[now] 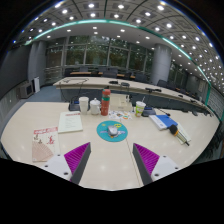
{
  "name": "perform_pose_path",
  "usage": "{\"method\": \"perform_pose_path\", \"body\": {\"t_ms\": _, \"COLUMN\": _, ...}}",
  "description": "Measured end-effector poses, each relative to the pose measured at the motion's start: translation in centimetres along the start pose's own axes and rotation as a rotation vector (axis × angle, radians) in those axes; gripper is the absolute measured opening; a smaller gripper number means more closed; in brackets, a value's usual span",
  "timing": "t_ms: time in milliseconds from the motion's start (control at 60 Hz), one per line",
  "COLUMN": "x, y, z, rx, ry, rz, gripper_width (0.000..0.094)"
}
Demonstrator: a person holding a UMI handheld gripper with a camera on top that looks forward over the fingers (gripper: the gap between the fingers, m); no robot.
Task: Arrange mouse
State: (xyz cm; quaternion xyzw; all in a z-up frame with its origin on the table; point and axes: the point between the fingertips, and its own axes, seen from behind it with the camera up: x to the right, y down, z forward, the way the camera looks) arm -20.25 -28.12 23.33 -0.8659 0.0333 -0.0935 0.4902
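Observation:
A small white mouse sits on a round teal mouse mat on the pale table, straight ahead of my fingers and a short way beyond them. My gripper is open and empty, held above the table's near part. Its two fingers with magenta pads stand wide apart, with bare table between them.
Behind the mat stand a white cup, a red bottle and a green-topped cup. Papers and a pink booklet lie to the left. A blue item and a pen lie to the right. Chairs and desks stand beyond.

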Motion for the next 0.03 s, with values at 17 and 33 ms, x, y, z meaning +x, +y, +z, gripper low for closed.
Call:
{"method": "perform_pose_path", "body": {"t_ms": 17, "x": -0.02, "y": 0.05, "z": -0.01, "rx": -0.001, "ry": -0.003, "rz": 0.000, "gripper_width": 0.0855}}
{"method": "perform_pose_path", "body": {"t_ms": 33, "x": -0.05, "y": 0.03, "z": -0.01, "rx": -0.001, "ry": -0.007, "rz": 0.001, "gripper_width": 0.0856}}
